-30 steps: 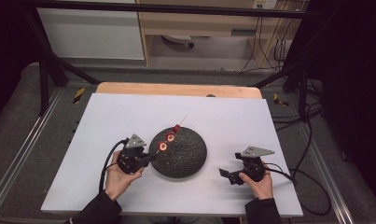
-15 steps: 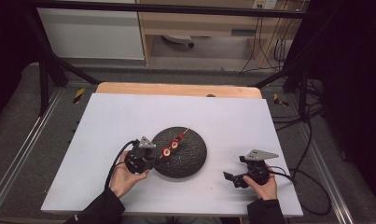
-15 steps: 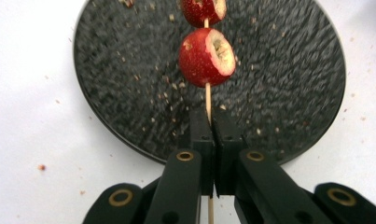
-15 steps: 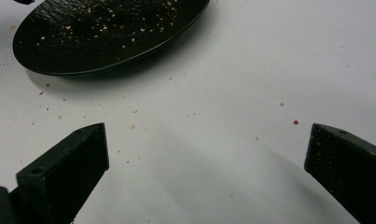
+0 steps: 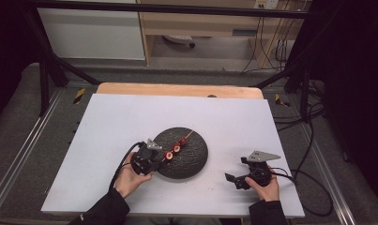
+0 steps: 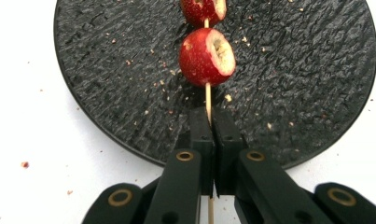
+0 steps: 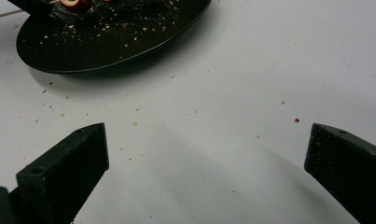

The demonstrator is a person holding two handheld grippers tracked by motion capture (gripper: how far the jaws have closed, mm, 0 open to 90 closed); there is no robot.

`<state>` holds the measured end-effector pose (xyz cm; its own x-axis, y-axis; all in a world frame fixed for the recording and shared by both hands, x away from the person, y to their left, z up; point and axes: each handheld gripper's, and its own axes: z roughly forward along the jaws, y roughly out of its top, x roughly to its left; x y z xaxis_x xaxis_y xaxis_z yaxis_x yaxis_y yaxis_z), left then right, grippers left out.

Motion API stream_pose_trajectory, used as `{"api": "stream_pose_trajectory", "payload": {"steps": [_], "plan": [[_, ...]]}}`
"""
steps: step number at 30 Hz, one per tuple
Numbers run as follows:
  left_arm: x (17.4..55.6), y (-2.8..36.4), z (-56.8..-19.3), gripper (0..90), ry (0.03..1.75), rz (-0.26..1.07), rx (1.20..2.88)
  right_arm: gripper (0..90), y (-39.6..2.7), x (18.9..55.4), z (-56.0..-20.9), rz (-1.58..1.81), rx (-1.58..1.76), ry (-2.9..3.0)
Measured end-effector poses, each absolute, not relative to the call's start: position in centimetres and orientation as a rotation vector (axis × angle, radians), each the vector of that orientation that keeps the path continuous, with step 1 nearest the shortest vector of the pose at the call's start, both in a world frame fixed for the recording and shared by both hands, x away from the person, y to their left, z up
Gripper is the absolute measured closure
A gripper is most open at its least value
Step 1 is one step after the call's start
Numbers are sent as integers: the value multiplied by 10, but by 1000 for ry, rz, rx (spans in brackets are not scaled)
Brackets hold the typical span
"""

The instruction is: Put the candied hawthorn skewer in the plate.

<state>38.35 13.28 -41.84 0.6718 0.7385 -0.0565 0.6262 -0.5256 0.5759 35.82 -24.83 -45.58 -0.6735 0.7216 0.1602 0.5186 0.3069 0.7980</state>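
A thin wooden skewer carries red cored fruits over a round black textured plate. My left gripper is shut on the skewer's near end, at the plate's near edge. In the high view the left gripper sits at the left rim of the plate and the skewer slants up to the right across it. My right gripper rests on the table to the right of the plate, its jaws wide apart with nothing between them.
The white table top bears small red and tan crumbs around the plate. A wooden board edge runs along the far side. Cables trail off the right of the table.
My left gripper has carried the skewer right and down, from above the plate's left side to low over the plate. The right gripper has stayed in place.
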Motion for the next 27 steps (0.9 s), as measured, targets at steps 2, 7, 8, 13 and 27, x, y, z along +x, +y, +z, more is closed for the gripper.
{"api": "stream_pose_trajectory", "payload": {"steps": [2, 7, 8, 13, 27], "plan": [[384, 131, -419, 885, 1055, 261, 2310, 5, -248, 358, -455, 1301, 1139, 2345], [385, 130, -420, 880, 1051, 262, 2318, 5, -249, 359, -456, 1296, 1135, 2349], [385, 131, -420, 879, 1049, 268, 2319, 5, -248, 358, -456, 1294, 1137, 2350], [384, 134, -417, 841, 1019, 277, 2305, 5, -249, 358, -455, 1296, 1143, 2347], [376, 168, -401, 273, 849, 357, 2226, 5, -248, 358, -455, 1301, 1157, 2341]]}}
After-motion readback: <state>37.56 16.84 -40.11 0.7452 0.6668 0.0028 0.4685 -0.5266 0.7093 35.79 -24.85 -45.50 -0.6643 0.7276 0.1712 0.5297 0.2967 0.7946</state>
